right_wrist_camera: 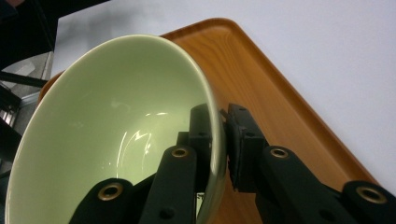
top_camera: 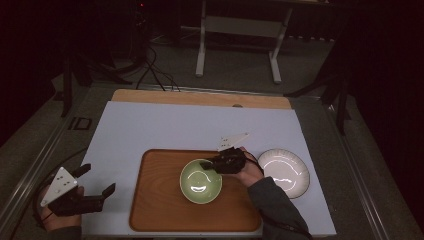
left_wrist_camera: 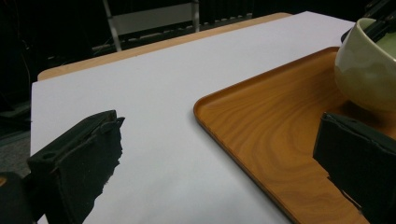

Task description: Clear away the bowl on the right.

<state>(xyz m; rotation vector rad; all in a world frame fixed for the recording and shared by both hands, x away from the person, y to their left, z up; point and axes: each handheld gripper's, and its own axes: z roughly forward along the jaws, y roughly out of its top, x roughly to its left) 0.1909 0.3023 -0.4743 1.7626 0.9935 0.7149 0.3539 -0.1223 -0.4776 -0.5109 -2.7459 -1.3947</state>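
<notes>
A pale green bowl (top_camera: 200, 181) sits on a wooden tray (top_camera: 155, 200) near the table's front. My right gripper (top_camera: 212, 164) is shut on the bowl's rim at its far right side, one jaw inside the bowl (right_wrist_camera: 107, 140) and one outside. The bowl (left_wrist_camera: 366, 70) also appears at the right of the left gripper view, resting on the tray (left_wrist_camera: 271, 126). My left gripper (top_camera: 97, 181) hovers open at the front left, over the white mat just left of the tray, with nothing between its jaws.
A white plate (top_camera: 283, 172) lies on the white mat (top_camera: 170, 125) right of the tray. The mat covers a wooden tabletop (top_camera: 200, 97). Beyond the table stand a white frame (top_camera: 240, 30) and cables on a dark floor.
</notes>
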